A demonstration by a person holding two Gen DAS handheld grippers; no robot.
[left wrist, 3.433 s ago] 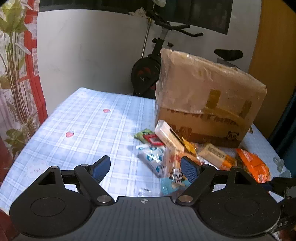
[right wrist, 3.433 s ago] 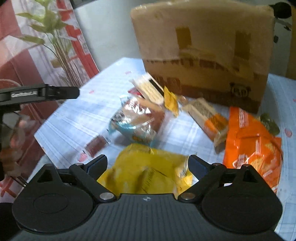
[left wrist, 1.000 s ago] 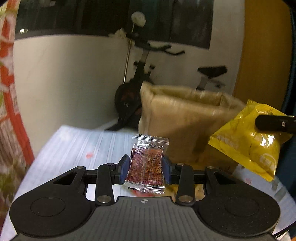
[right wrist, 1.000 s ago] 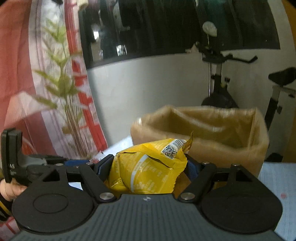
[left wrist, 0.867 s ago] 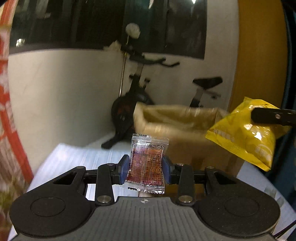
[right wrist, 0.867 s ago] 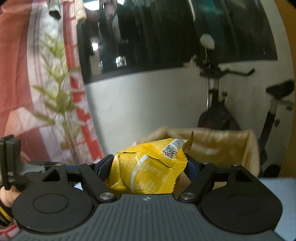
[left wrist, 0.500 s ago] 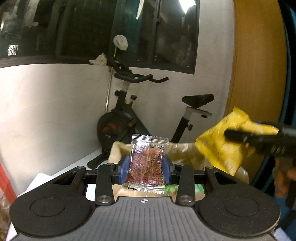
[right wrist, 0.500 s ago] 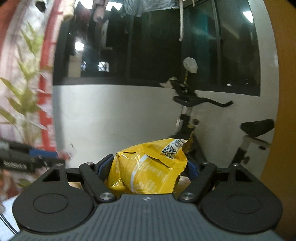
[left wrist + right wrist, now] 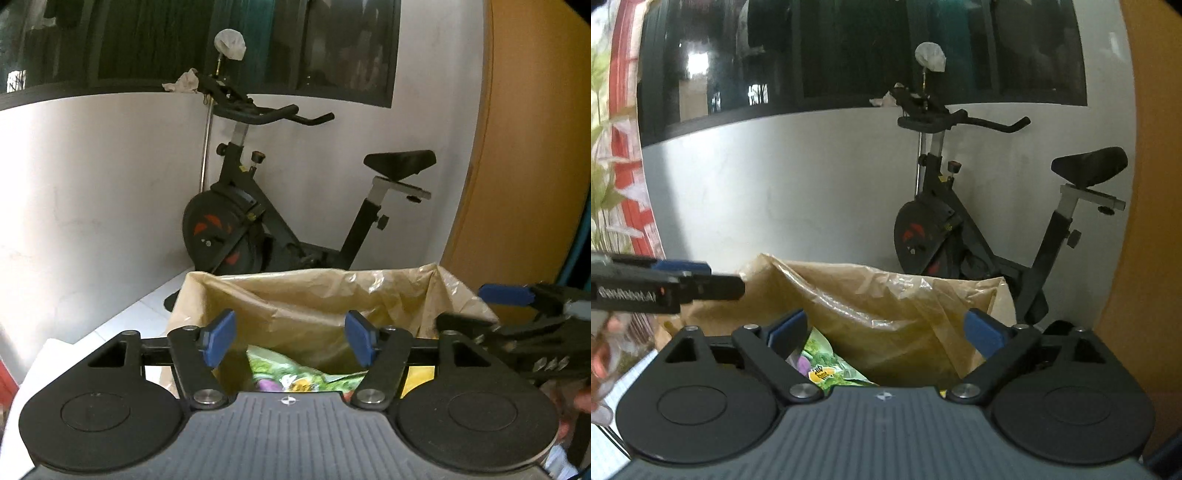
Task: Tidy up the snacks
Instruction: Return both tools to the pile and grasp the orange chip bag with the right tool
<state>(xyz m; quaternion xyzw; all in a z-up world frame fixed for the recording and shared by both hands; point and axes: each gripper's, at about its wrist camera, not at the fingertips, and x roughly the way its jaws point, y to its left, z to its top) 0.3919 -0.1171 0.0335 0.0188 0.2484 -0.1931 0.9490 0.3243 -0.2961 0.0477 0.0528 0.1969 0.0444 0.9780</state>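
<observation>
My left gripper [image 9: 290, 338] hangs over the open top of the plastic-lined cardboard box [image 9: 306, 295]; its jaws are opening, with nothing between the blue pads [image 9: 218, 338]. A green snack bag [image 9: 280, 373] lies inside the box, and a patch of yellow packet [image 9: 417, 376] shows beside it. My right gripper [image 9: 886, 330] is over the same box [image 9: 905, 314], its jaws also opening and empty, with the green bag [image 9: 820, 365] below. Each gripper shows in the other's view: the right gripper [image 9: 484, 308] at the right edge, the left gripper [image 9: 701, 280] at the left edge.
An exercise bike [image 9: 258, 221] stands behind the box against a white wall, under dark windows. An orange panel [image 9: 517, 147] fills the right side. A red and leafy curtain [image 9: 613, 166] hangs at the left. A person's hand [image 9: 602, 362] holds the left gripper.
The red packet has left my left jaws and the yellow bag my right jaws; both pairs now stand wider and empty. Both grippers have moved forward over the box opening.
</observation>
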